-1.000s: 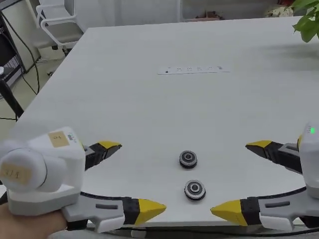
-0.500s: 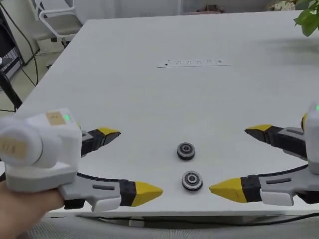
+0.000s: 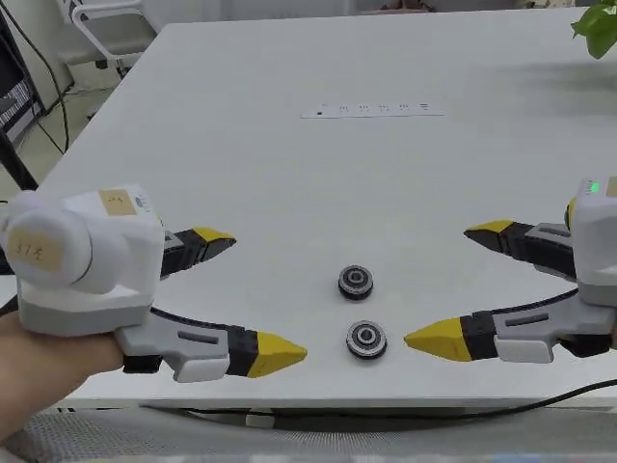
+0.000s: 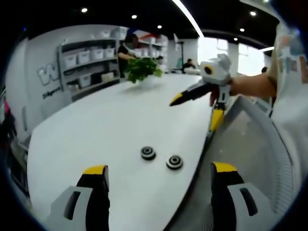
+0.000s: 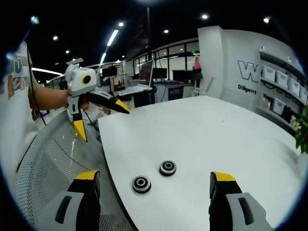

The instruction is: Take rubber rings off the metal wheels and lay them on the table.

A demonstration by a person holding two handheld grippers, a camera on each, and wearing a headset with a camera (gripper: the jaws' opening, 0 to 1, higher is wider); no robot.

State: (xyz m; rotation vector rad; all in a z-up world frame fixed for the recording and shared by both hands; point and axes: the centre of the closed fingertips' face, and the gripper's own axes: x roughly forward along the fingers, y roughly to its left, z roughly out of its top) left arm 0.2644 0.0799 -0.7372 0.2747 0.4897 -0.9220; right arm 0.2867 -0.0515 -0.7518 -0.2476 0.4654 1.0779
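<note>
My left gripper [image 3: 268, 297], grey with yellow tips, hangs at lower left with its jaws spread wide and empty. My right gripper [image 3: 437, 285] is the same at lower right. Between them, low centre on the white table [image 3: 386, 193], sits the nearer black-ringed metal wheel [image 3: 366, 339] — the farther wheel [image 3: 356, 281] lies just above it.
</note>
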